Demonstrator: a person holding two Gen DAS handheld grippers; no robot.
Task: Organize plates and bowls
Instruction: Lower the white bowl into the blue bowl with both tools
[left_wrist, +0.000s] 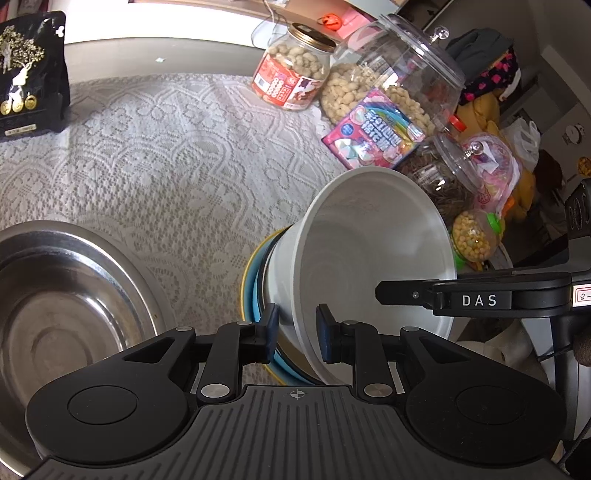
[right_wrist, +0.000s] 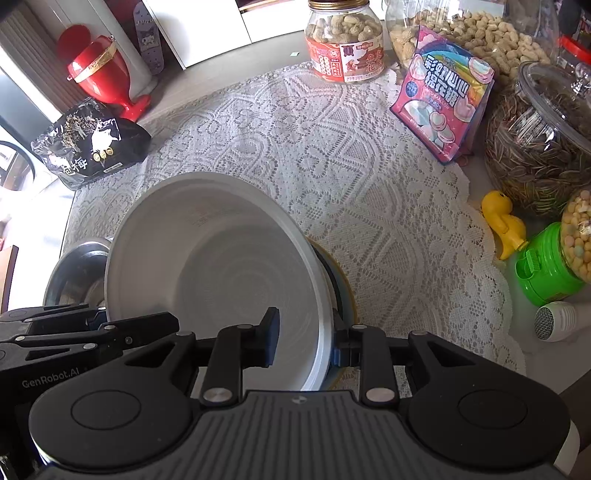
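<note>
A white bowl sits on a blue plate that has a yellow rim. My left gripper straddles the bowl's near rim, one pad outside and one inside, and seems shut on it. My right gripper straddles the opposite rim of the same white bowl, one pad inside and one outside. The blue plate shows below the bowl. A steel bowl stands on the lace cloth to the left; it also shows in the right wrist view.
Along the table's right side stand a peanut jar, a pink candy bag, a seed jar, a yellow duck and a green-lidded jar. A black bag and red pot stand at far left.
</note>
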